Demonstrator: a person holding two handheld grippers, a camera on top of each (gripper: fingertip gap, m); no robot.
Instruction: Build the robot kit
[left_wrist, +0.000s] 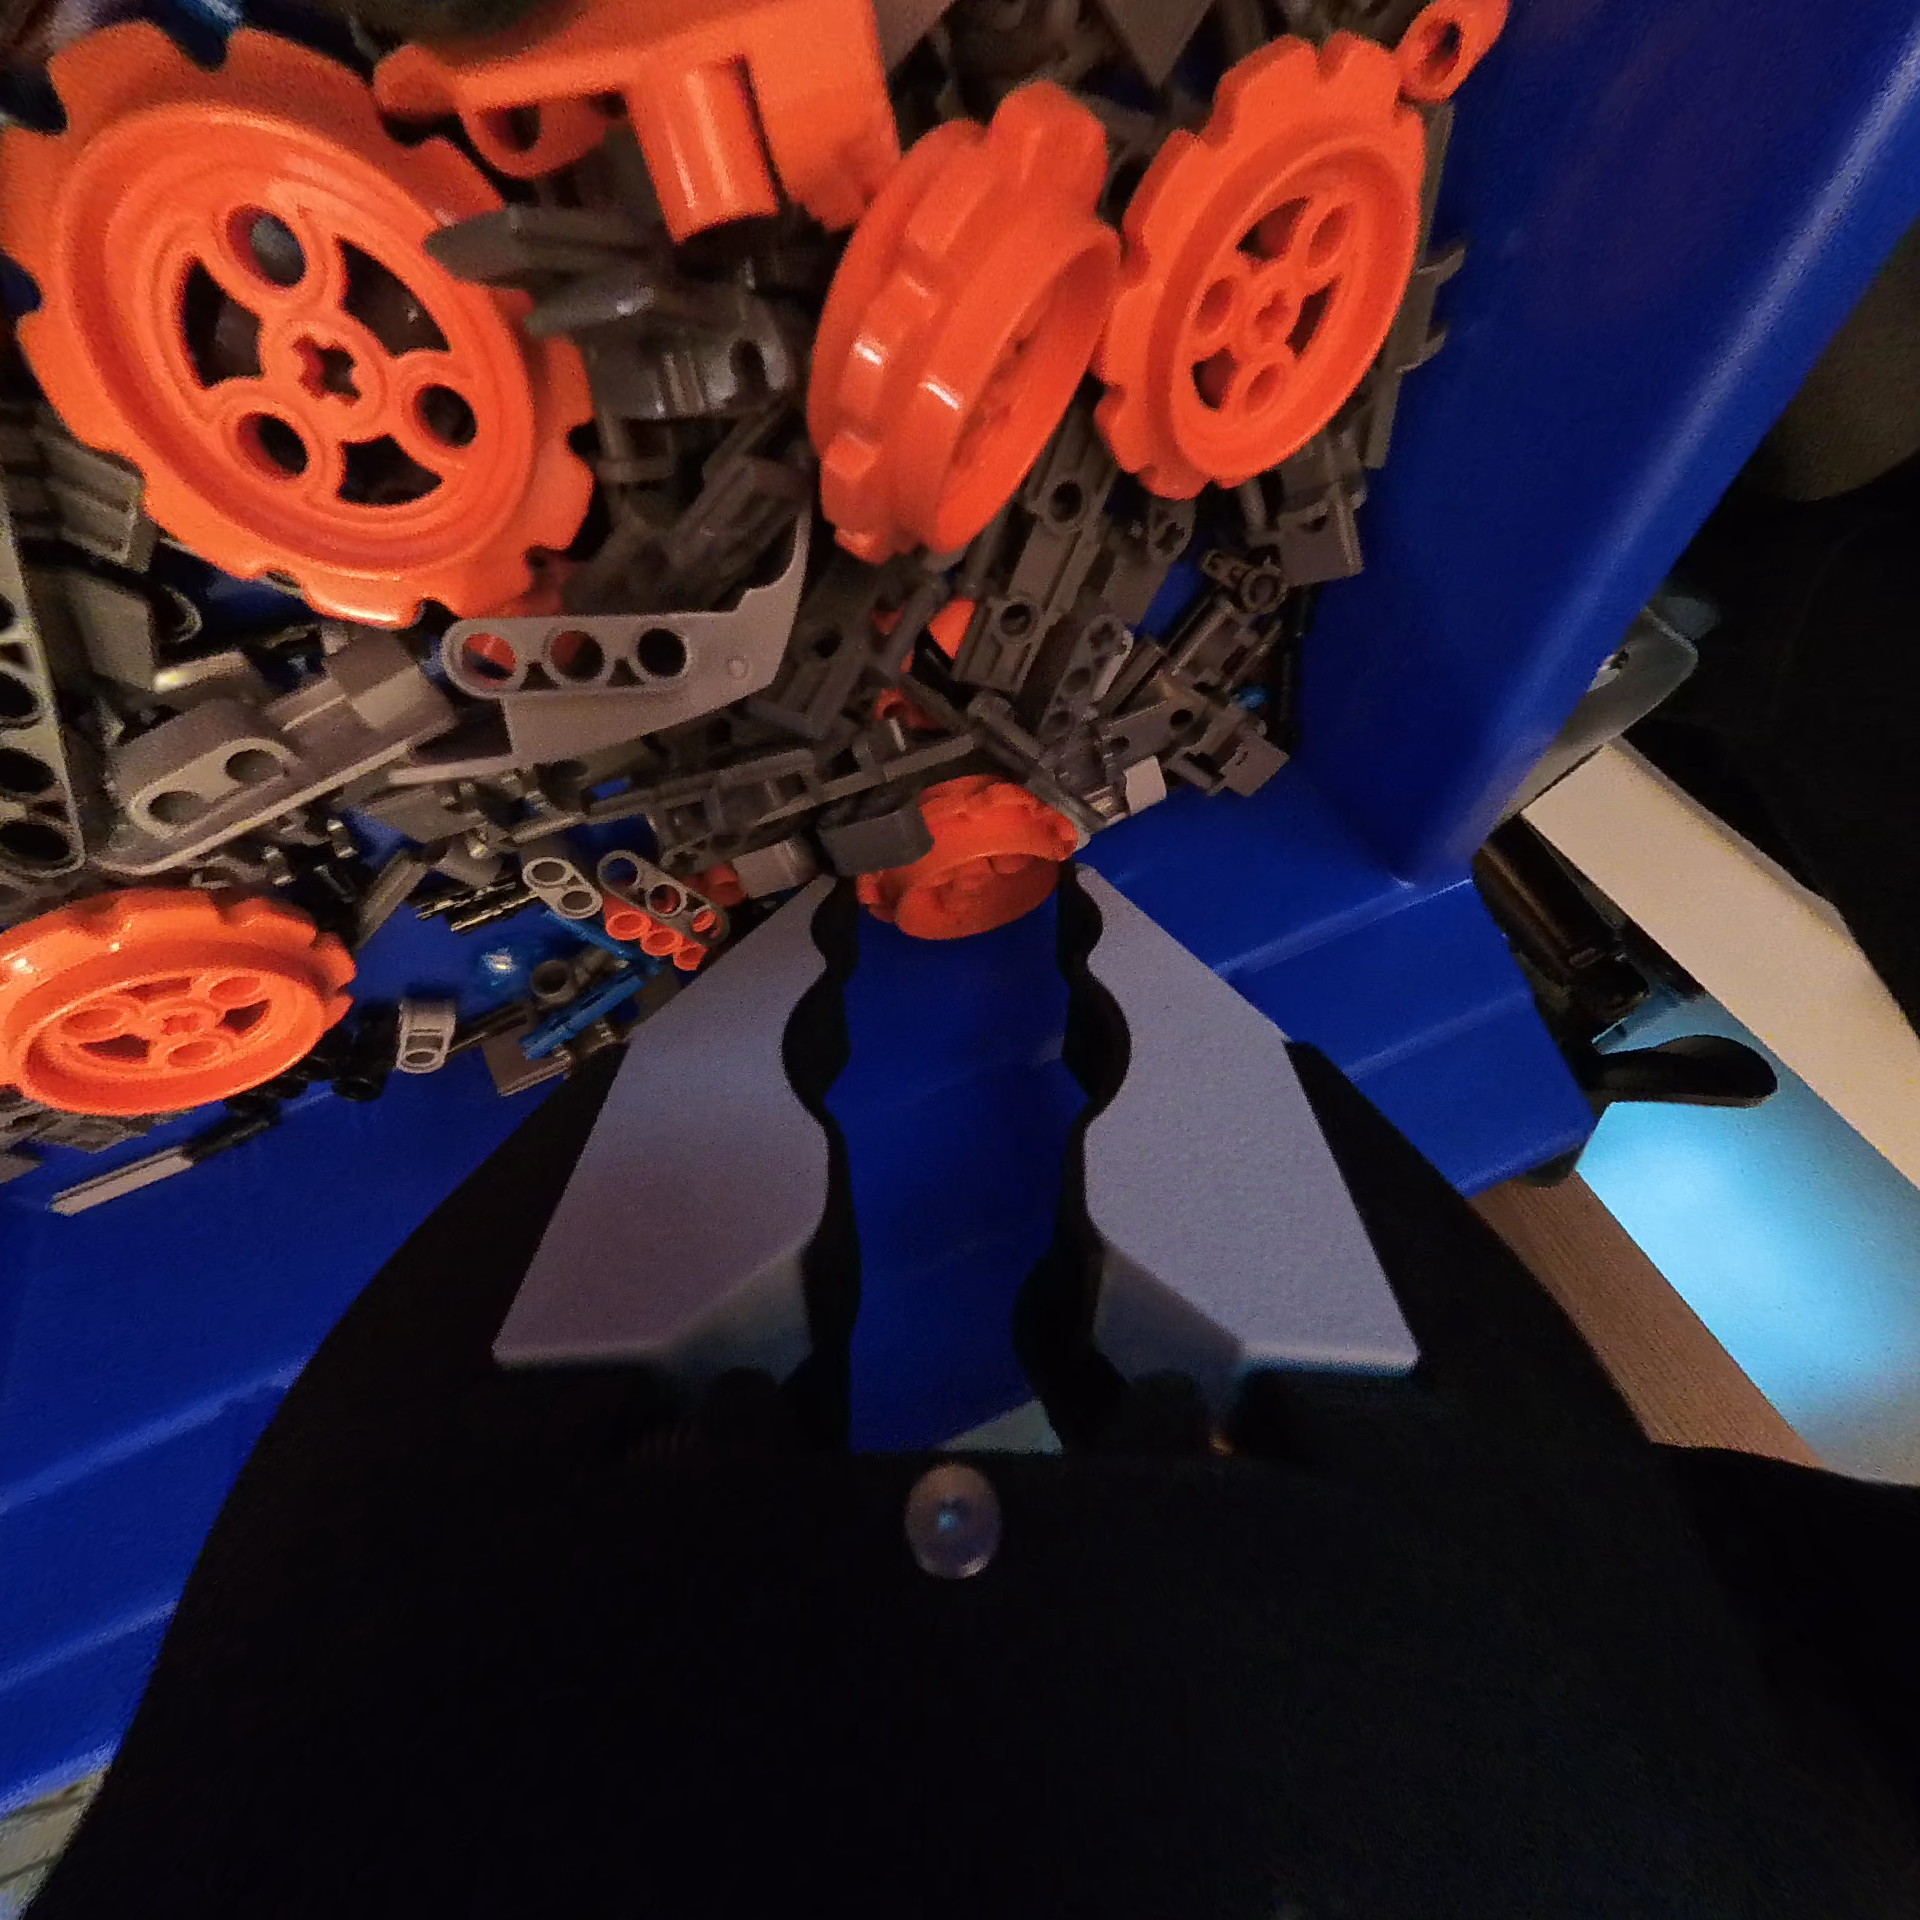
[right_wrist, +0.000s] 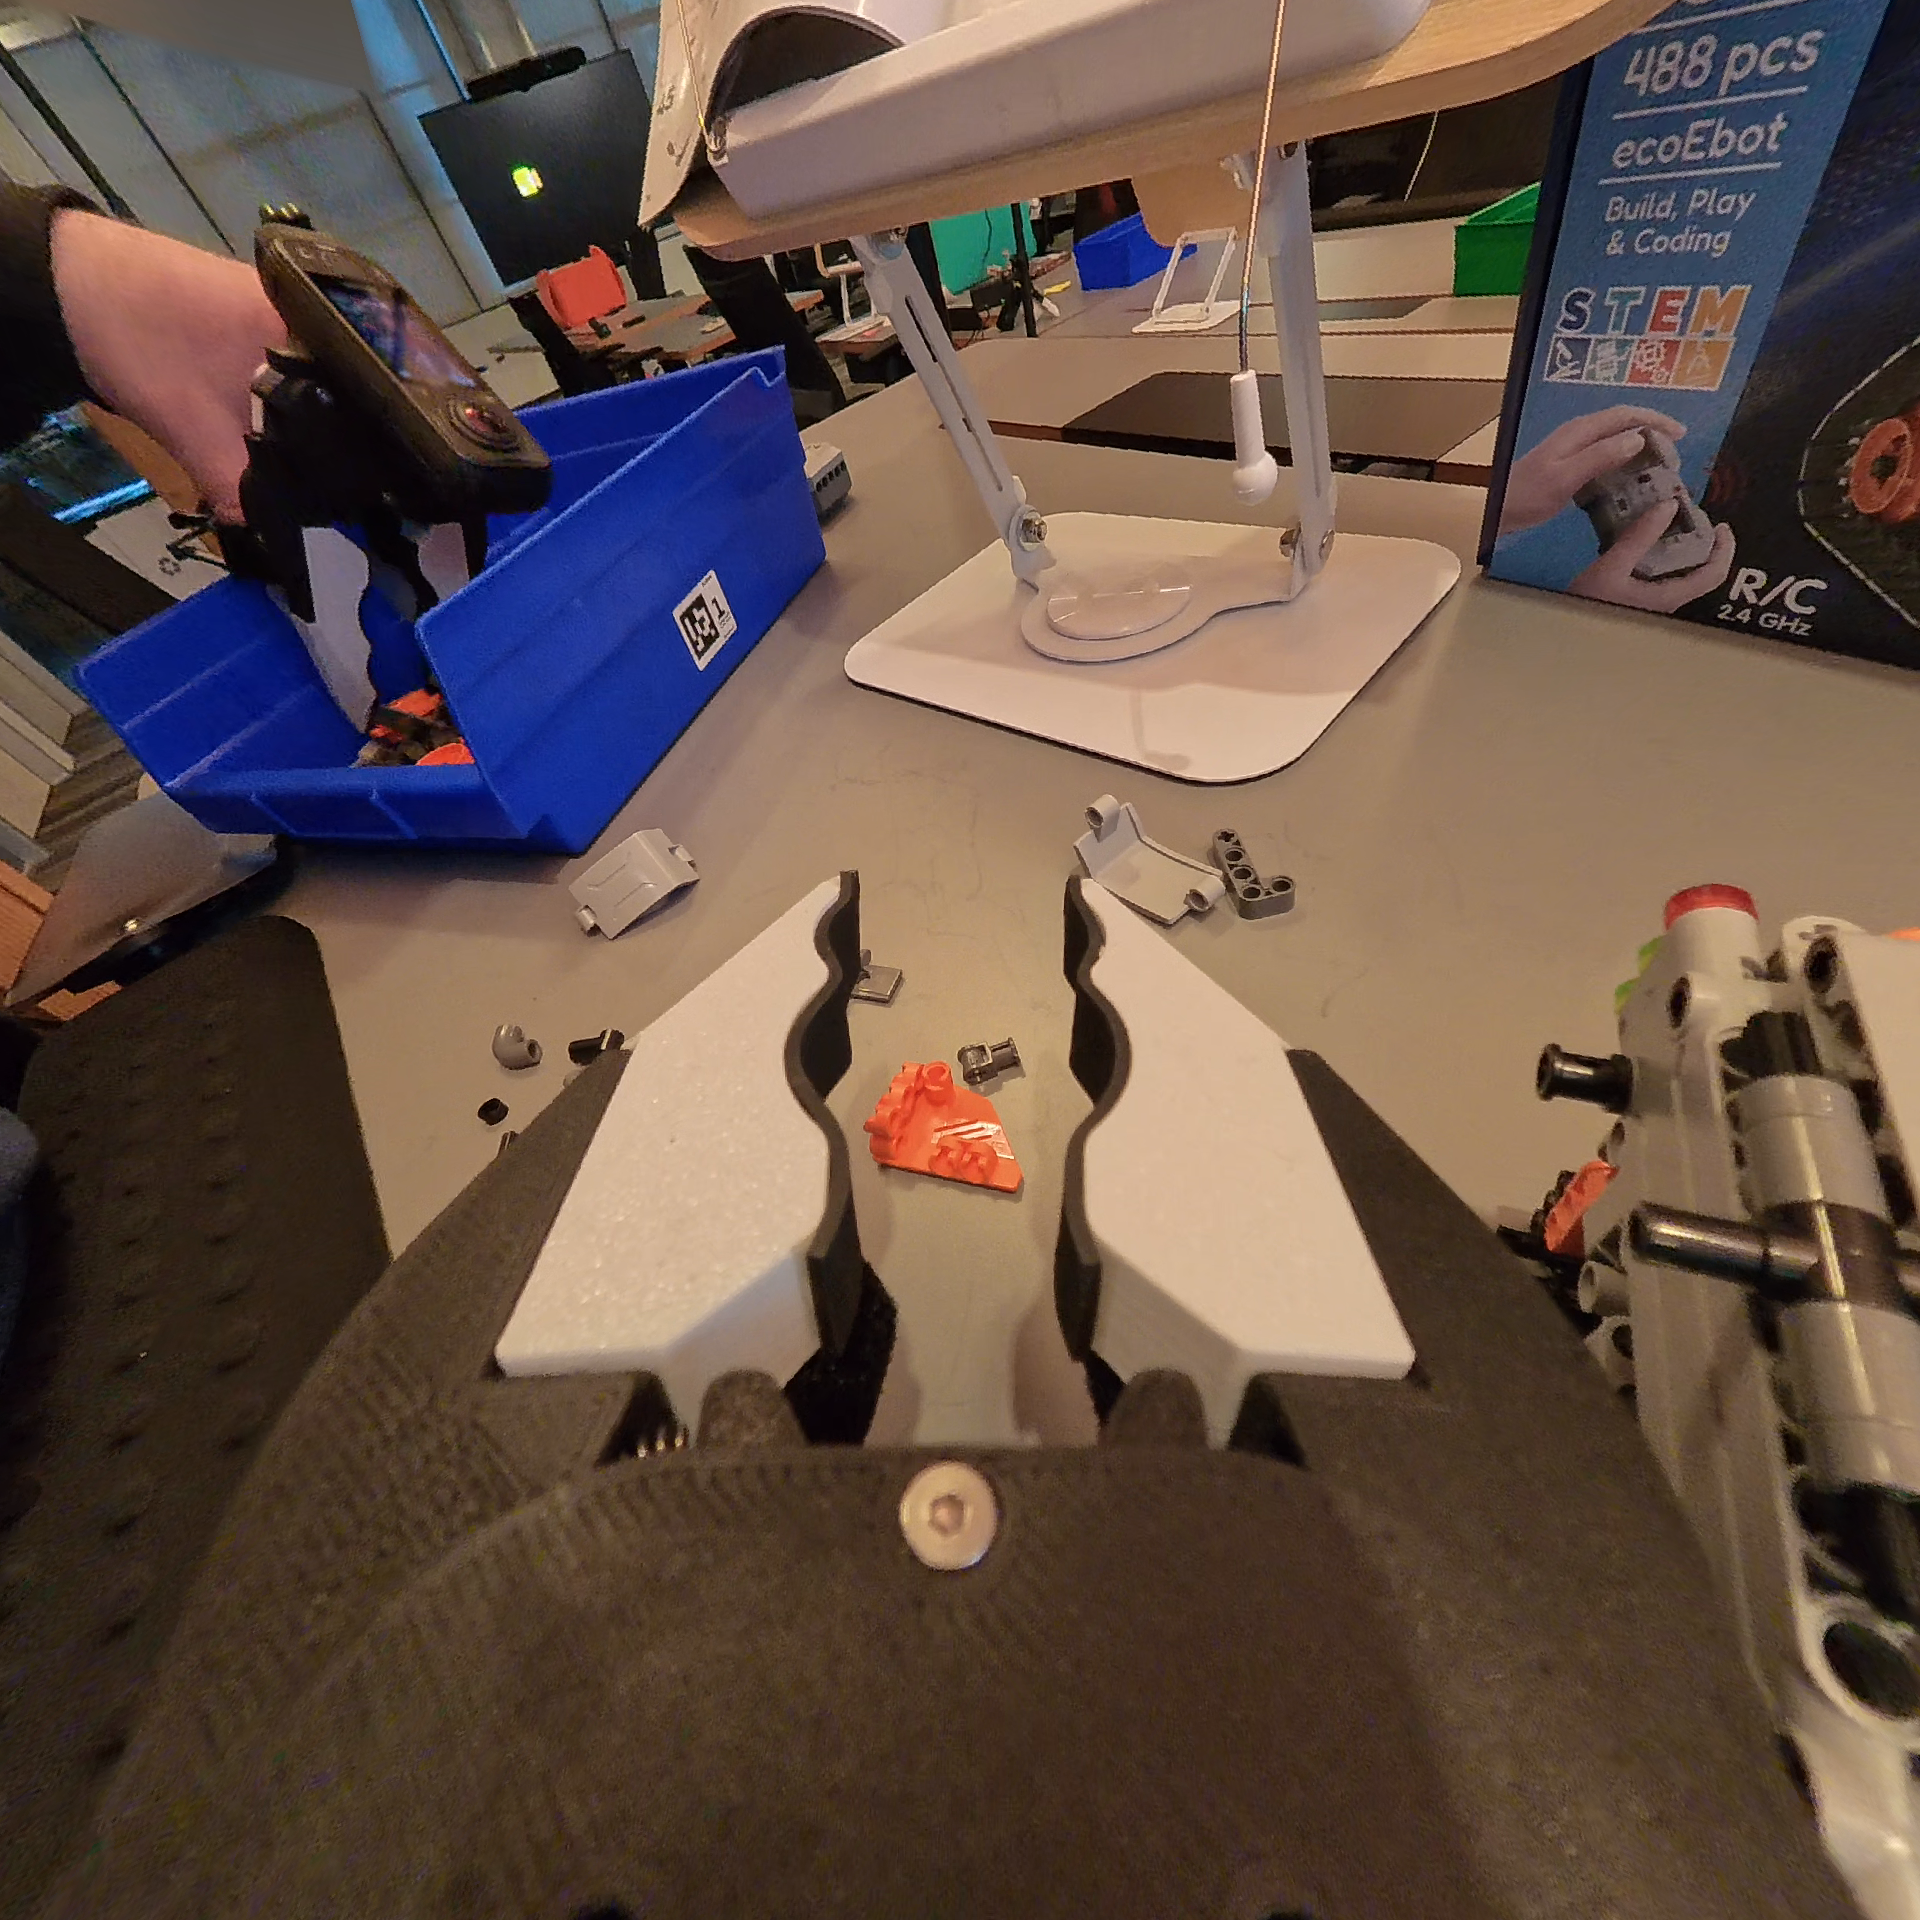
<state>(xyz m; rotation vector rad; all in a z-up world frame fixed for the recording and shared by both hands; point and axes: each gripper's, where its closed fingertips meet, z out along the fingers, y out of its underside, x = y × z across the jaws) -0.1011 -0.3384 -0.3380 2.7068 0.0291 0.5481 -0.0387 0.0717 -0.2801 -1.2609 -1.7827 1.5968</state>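
Blue plastic parts bin (right_wrist: 582, 665) sits at ten o'clock on the grey table (right_wrist: 1403, 935), filled with a loose heap of grey beams and orange toothed wheels (left_wrist: 301, 332); it looks rigid and light, best gripped by its rim. At twelve o'clock stands a white tilting stand (right_wrist: 1153, 644). Left gripper (left_wrist: 951, 914) dips steeply into the bin, jaws apart around a small orange hub (left_wrist: 961, 878). Right gripper (right_wrist: 961, 914) hovers low, jaws apart and empty, above a flat orange piece (right_wrist: 945, 1138).
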